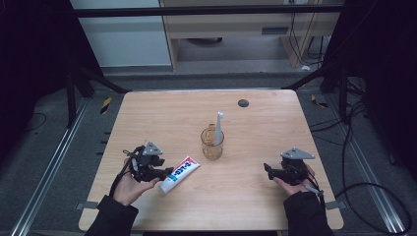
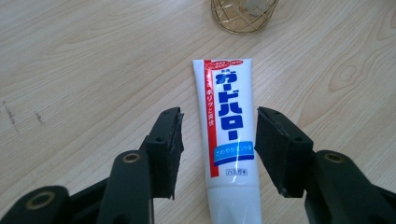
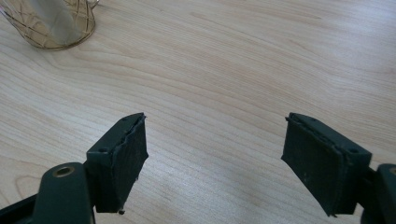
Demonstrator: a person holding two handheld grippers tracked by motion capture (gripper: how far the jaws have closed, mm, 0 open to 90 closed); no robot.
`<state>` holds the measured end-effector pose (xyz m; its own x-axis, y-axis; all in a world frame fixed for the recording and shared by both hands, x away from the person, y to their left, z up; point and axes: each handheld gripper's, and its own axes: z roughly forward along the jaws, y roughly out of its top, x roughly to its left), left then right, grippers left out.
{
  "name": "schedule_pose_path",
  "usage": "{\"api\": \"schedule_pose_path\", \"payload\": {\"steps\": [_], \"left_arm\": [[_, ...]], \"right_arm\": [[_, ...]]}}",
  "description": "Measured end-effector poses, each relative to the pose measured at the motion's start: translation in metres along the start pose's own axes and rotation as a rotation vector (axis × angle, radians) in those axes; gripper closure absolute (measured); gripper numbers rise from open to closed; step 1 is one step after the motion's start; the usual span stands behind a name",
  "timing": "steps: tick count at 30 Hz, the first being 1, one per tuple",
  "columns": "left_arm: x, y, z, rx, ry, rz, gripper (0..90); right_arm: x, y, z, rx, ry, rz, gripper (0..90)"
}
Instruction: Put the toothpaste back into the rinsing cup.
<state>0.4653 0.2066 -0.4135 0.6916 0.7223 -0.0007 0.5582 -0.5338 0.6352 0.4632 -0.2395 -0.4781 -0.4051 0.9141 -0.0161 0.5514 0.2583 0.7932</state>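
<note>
The toothpaste tube (image 2: 229,140) lies flat on the worktop (image 1: 255,196), straight between the two pads of the left tool (image 2: 218,140), with its flat crimped end pointing away from the tool toward the wire-patterned cup (image 2: 243,14) just beyond it. The pads stand apart on both sides of the tube, and a strip of wood shows between each pad and the tube, so the left tool holds nothing. In the high view the same left tool (image 1: 164,173) sits at the cap end of the tube (image 1: 180,173), and the cup (image 1: 212,142) with a toothbrush (image 1: 219,127) standing in it is a little further ahead.

The right tool (image 3: 215,154) has its jaws wide open over bare wood and grips nothing; the cup (image 3: 49,23) is far to its upper left.

I judge that the step in hand concerns the tube at the left tool, either a release or an approach. If a grasp follows, the tool must lower around the tube and close evenly on its sides.
</note>
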Motion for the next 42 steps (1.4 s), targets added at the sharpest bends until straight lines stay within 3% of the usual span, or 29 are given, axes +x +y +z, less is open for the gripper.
{"api": "schedule_pose_path", "payload": {"steps": [5,13,28,42], "left_arm": [[-0.004,0.010,0.007,0.038,-0.012,0.023,47.7],[-0.011,0.017,0.020,0.107,-0.011,0.014,45.7],[-0.012,0.011,0.046,0.218,-0.029,0.019,43.6],[-0.009,0.007,0.061,0.267,-0.029,0.022,44.0]], "right_arm": [[0.000,0.000,0.001,0.005,0.003,-0.003,21.6],[0.000,0.000,0.001,0.009,0.005,-0.002,21.5],[0.001,-0.001,0.002,0.016,0.006,-0.010,21.6],[0.001,-0.001,0.004,0.022,0.009,-0.016,21.7]]}}
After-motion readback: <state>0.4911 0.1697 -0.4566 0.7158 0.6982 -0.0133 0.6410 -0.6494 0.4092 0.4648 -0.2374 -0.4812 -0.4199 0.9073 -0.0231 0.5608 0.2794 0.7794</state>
